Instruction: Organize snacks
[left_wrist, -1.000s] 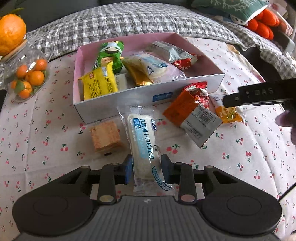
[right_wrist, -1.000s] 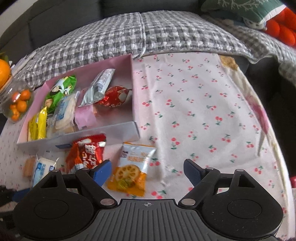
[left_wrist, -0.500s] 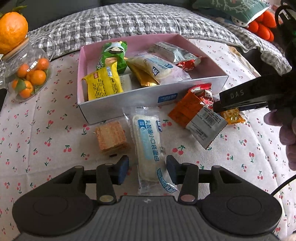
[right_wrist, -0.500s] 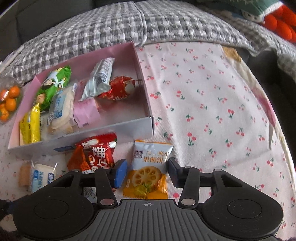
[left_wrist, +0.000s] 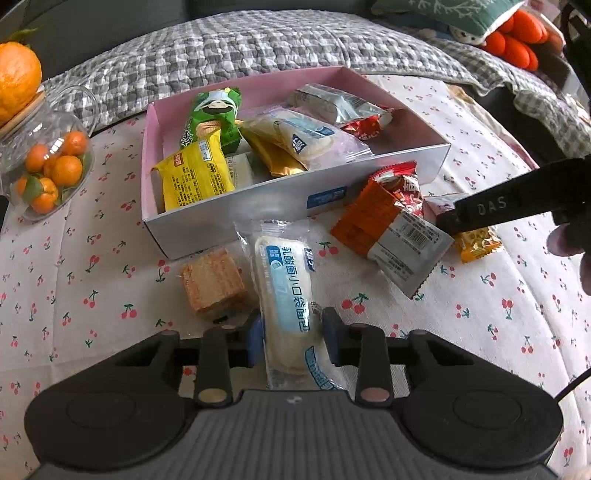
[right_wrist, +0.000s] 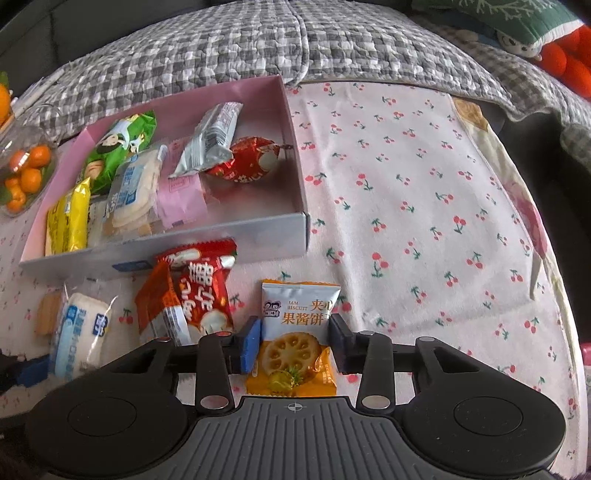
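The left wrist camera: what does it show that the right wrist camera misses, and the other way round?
Only the left view shows the big orange on the jar's lid, the right gripper's finger from the side, and the wafer's full face. Only the right view shows the jam biscuit packet's front between the right gripper pads, and a pink packet in the box. Both show the box, the jar of small oranges, the red packets, and the white bread packet in the left gripper.
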